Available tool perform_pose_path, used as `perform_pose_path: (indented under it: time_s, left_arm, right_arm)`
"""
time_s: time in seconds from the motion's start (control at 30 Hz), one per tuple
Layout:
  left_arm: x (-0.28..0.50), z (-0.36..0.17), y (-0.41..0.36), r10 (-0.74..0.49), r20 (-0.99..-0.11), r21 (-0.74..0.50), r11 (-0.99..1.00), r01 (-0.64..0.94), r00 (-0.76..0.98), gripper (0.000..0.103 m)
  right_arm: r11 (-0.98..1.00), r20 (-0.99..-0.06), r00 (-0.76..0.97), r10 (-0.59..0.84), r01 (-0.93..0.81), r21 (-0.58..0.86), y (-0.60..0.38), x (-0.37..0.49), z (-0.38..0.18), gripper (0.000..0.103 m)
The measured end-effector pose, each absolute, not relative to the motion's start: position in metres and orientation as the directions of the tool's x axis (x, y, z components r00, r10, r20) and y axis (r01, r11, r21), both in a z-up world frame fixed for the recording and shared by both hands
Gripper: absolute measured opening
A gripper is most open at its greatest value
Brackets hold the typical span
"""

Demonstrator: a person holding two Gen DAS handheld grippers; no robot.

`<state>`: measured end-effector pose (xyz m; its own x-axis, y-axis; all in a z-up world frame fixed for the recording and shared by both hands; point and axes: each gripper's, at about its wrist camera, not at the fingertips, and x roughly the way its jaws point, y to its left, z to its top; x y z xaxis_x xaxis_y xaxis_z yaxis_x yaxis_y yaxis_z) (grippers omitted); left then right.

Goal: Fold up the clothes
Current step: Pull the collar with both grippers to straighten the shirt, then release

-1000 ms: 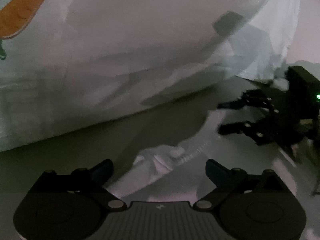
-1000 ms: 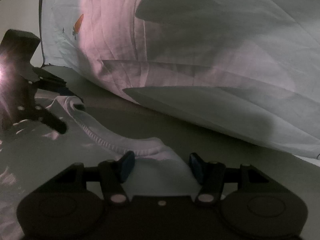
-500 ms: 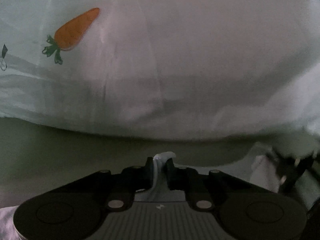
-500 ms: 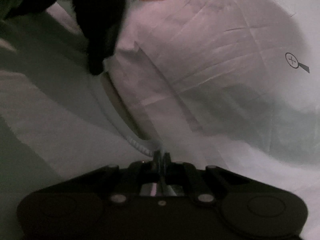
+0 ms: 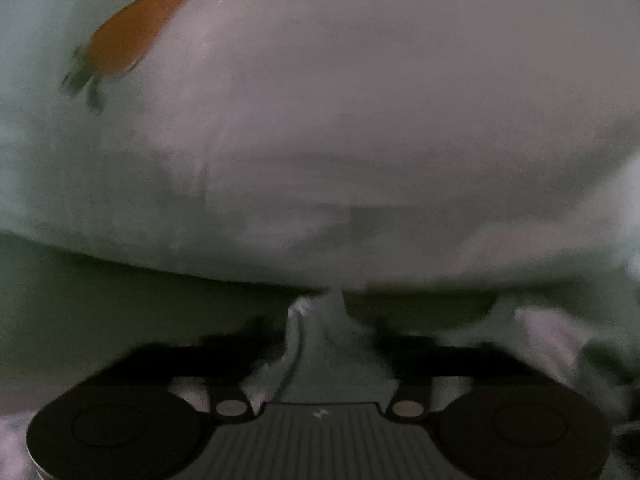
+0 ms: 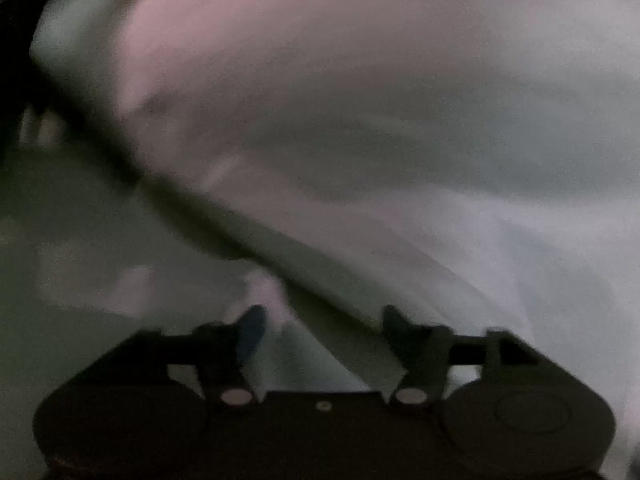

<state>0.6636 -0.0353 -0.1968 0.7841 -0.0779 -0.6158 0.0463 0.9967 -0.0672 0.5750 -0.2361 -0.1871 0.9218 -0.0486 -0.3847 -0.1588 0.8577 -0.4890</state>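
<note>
- White garment (image 5: 360, 120) fills most of the left wrist view, bulging up ahead of the gripper; blurred, dim light.
- Orange carrot print (image 5: 136, 32) with green top sits upper left on the cloth.
- Narrow fold of the same cloth (image 5: 316, 320) runs down from the bulk into the gap between the left gripper's (image 5: 320, 332) fingers.
- Left fingers spread apart, not pinching; cloth lies loosely between them. Fingertips smeared by blur, so contact with the cloth can't be told.
- Dark greenish surface (image 5: 100, 288) shows under the garment's lower edge at left.
- Right wrist view: same white garment (image 6: 400, 120) covers upper and right frame, sloping down from upper left to lower right, heavy blur.
- Right gripper (image 6: 322, 320) fingers wide apart, left pad bluish (image 6: 252, 332); cloth passes between and in front of them, nothing clamped.
- Dark surface (image 6: 60, 220) at left below the cloth.
- Black blurred shape (image 6: 16, 60) at far left edge, can't identify.
</note>
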Motion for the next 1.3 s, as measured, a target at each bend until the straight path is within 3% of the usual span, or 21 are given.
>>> perform_pose_path:
  time_s: [0.1, 0.23, 0.33, 0.5, 0.57, 0.63, 0.7, 0.83, 0.93, 1.03, 1.17, 1.3]
  left_arm:
    - [0.633, -0.176, -0.036, -0.144, -0.609, -0.112, 0.989, 0.095, 0.78, 0.082]
    - [0.561, -0.162, -0.034, -0.189, -0.605, -0.187, 0.978, 0.093, 0.774, 0.091]
    - [0.506, -0.168, -0.036, -0.18, -0.659, -0.177, 0.981, 0.083, 0.73, 0.091]
    - [0.435, -0.188, -0.039, -0.134, -0.741, -0.136, 0.99, 0.047, 0.658, 0.092]
    - [0.422, -0.197, -0.042, -0.099, -0.738, -0.112, 0.993, 0.023, 0.667, 0.095]
    - [0.411, -0.199, -0.048, -0.044, -0.758, -0.051, 0.999, 0.008, 0.651, 0.095]
    - [0.41, -0.193, -0.046, -0.021, -0.794, -0.045, 0.999, -0.025, 0.608, 0.095]
    - [0.387, -0.151, -0.015, 0.0, -0.761, -0.103, 0.987, -0.122, 0.649, 0.095]
    - [0.366, -0.131, 0.022, 0.063, -0.75, -0.115, 0.968, -0.224, 0.658, 0.095]
    - [0.351, -0.126, 0.069, 0.121, -0.773, -0.139, 0.925, -0.353, 0.623, 0.095]
    - [0.316, -0.12, 0.124, 0.175, -0.792, -0.157, 0.868, -0.472, 0.584, 0.095]
    - [0.283, -0.135, 0.153, 0.163, -0.841, -0.094, 0.895, -0.436, 0.516, 0.095]
  right_arm:
    - [0.947, -0.397, 0.901, -0.174, 0.042, -0.318, -0.3, 0.51, -0.159, 0.078]
    - [0.933, -0.56, 0.752, -0.348, 0.337, -0.126, -0.387, 0.422, -0.165, 0.078]
    - [0.879, -0.661, 0.685, -0.307, 0.47, 0.08, -0.428, 0.381, -0.184, 0.077]
    - [0.789, -0.616, 0.765, -0.187, 0.491, 0.369, -0.454, 0.366, -0.188, 0.068]
    - [0.827, -0.626, 0.757, -0.19, 0.467, 0.313, -0.447, 0.381, -0.193, 0.061]
    - [0.871, -0.644, 0.728, -0.236, 0.453, 0.192, -0.436, 0.396, -0.197, 0.043]
    - [0.925, -0.652, 0.686, -0.322, 0.376, -0.06, -0.417, 0.407, -0.198, 0.043]
    - [0.886, -0.617, 0.64, -0.459, 0.278, -0.371, -0.386, 0.413, -0.194, 0.049]
    - [0.886, -0.587, 0.673, -0.45, 0.251, -0.391, -0.368, 0.397, -0.177, 0.054]
    - [0.903, -0.596, 0.695, -0.402, 0.193, -0.384, -0.343, 0.367, -0.165, 0.076]
    - [0.945, -0.645, 0.72, -0.257, 0.049, -0.323, -0.297, 0.314, -0.163, 0.081]
    - [0.96, -0.701, 0.704, -0.115, -0.103, -0.261, -0.242, 0.268, -0.173, 0.088]
